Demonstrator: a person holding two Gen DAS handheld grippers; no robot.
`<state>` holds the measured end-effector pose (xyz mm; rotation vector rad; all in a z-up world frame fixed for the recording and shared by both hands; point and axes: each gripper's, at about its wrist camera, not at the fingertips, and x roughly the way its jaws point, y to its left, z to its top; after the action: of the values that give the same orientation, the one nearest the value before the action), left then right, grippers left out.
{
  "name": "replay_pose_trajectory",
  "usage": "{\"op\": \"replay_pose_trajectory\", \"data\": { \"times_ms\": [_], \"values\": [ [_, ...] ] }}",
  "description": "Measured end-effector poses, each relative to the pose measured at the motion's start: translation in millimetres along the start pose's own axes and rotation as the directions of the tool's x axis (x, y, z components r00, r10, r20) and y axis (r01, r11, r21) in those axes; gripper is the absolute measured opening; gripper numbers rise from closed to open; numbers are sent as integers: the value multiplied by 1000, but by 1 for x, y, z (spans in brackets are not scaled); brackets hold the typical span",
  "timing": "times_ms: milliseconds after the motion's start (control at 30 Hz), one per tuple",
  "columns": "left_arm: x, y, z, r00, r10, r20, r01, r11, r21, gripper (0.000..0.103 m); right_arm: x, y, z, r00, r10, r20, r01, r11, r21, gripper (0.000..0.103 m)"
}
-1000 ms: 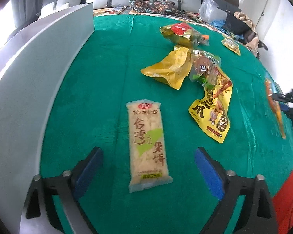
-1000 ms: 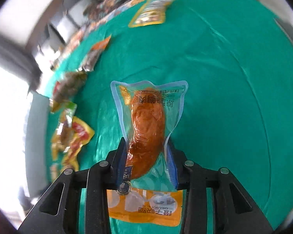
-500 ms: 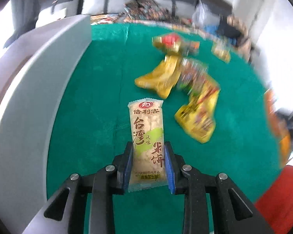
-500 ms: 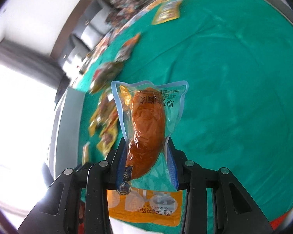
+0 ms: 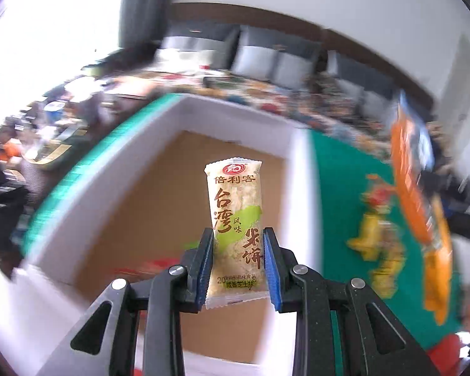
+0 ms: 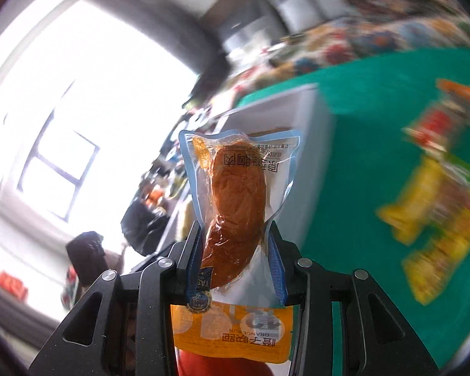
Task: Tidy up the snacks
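My left gripper [image 5: 237, 235] is shut on a pale rice-cracker packet [image 5: 235, 206] with a green patch, holding it upright in the air over the white box [image 5: 131, 172]. The box has a brown cardboard floor [image 5: 159, 197], where blurred red and green wrappers [image 5: 147, 266] lie. My right gripper [image 6: 235, 231] is shut on a clear blue-edged pouch [image 6: 235, 206] holding an orange-brown piece of meat. It is raised beside the box's white wall [image 6: 310, 144]. That pouch [image 5: 416, 194] also hangs at the right of the left wrist view.
Several yellow and red snack bags [image 6: 432, 213] lie loose on the green table [image 6: 360, 144], right of the box; the snack bags [image 5: 379, 228] are blurred in the left wrist view too. A grey sofa [image 5: 266, 59] and patterned cloth sit beyond the table. A bright window [image 6: 87, 144] is at the left.
My left gripper closed on the rice-cracker packet, lifted it off the green table and swung it left over the box. My right gripper rose and carried its pouch towards the box.
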<state>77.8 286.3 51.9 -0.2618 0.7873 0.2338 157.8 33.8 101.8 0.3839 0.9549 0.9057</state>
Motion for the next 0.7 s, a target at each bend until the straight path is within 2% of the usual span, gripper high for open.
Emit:
{"op": "replay_pose_trajectory", "data": {
  "times_ms": [33,67,100,133,167,267,367,433,533,600,633,667,700],
  "values": [
    [2,11,-5,999,41,-12,-41,999,3,33,22,15,4,1000,9,-7,-9,1000,-15,45],
    [7,23,-10,996,83,-38,-83,997,2,48,37,24,4,1000,8,-6,-8,1000,-27,59],
    [14,33,-14,991,117,-65,-118,993,-9,61,58,35,6,1000,-12,-7,11,999,-51,65],
    [16,45,-22,987,141,-79,-144,989,-26,84,77,43,6,999,-43,-12,42,996,-76,73],
    [18,51,-30,984,157,-79,-161,986,-41,89,89,47,5,996,-82,-26,79,992,-99,74],
    [13,62,-53,983,167,-78,-172,984,-55,89,101,48,-6,986,-164,-32,158,976,-151,75],
    [9,58,-61,986,157,-58,-161,984,-79,89,76,30,-15,979,-200,29,202,963,-180,79],
    [-3,49,-67,993,116,-29,-119,988,-96,89,48,2,-21,959,-269,91,282,940,-194,79],
    [-13,12,-65,1000,19,23,-17,996,-89,90,9,-45,-32,899,-390,200,426,884,-190,79],
    [-19,-28,-65,997,-64,48,66,997,-43,92,-25,-93,-50,810,-521,269,571,805,-160,79],
    [-22,-46,-67,994,-93,53,94,995,-21,95,-42,-120,-60,755,-590,286,641,757,-130,79],
    [-22,-68,-69,990,-131,54,130,991,8,97,-55,-139,-68,715,-637,288,684,722,-103,79],
    [-22,-86,-72,986,-162,50,161,987,32,98,-73,-166,-80,666,-692,278,732,679,-66,79]
  ]
}}
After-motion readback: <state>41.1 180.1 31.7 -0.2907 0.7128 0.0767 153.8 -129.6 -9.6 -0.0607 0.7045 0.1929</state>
